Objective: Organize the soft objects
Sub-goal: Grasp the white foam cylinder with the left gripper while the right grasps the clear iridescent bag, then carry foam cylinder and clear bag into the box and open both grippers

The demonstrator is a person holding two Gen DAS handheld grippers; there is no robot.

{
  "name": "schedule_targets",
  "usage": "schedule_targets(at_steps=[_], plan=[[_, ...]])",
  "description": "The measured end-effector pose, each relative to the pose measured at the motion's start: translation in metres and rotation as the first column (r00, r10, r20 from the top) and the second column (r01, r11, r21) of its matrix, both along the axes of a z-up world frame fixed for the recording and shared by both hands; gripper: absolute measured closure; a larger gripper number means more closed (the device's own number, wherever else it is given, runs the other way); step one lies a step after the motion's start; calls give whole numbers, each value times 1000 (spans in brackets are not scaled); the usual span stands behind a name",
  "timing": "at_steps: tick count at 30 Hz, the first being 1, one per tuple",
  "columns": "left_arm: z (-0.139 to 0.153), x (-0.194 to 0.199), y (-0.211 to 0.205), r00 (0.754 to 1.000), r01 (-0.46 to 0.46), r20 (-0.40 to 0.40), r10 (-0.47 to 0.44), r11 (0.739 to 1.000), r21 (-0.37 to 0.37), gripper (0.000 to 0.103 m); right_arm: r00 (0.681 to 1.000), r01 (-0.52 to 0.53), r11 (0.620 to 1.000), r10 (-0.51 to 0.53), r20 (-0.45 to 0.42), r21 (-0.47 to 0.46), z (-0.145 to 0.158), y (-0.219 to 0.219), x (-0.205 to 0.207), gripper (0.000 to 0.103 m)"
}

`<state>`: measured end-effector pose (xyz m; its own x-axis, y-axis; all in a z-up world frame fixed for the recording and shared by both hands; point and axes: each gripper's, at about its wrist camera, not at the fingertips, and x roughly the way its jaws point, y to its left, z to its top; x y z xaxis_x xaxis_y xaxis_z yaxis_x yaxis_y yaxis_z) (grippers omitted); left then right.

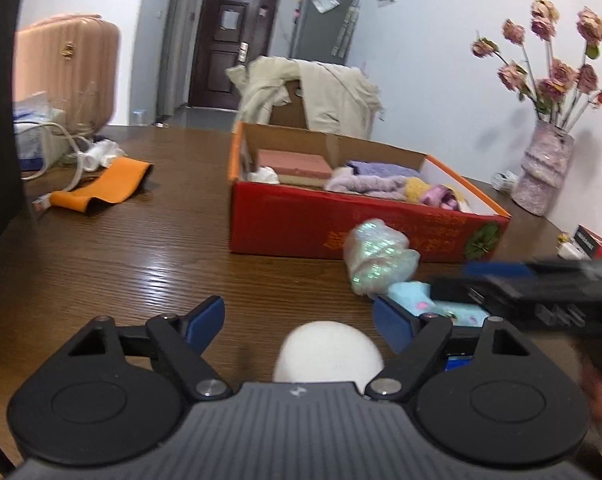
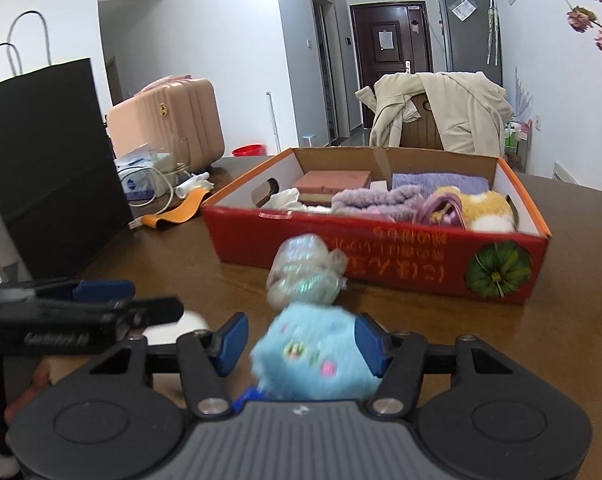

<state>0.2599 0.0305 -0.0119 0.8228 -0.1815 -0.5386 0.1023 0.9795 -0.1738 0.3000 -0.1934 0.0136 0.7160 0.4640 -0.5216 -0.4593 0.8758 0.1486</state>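
right hand-held gripper (image 2: 299,340) straddles blue plush (image 2: 315,354) — left hand-held gripper (image 1: 299,318) around white ball (image 1: 327,350).

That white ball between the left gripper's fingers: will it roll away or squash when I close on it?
The white ball looks round and smooth, so it will probably roll on the glossy table if nudged off-centre. Its matte, fuzzy edge suggests something soft and light, likely to compress. The left gripper is open, pads clear of it.

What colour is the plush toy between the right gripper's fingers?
Light blue plush toy with small pink and green markings, clearest in the right wrist view.
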Motion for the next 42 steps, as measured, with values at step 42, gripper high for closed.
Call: schedule_targets(at_steps=[42], plan=[[51, -82, -35, 988, 13, 150, -21, 998, 59, 45, 993, -63, 994, 53, 103, 90, 33, -25, -93, 67]])
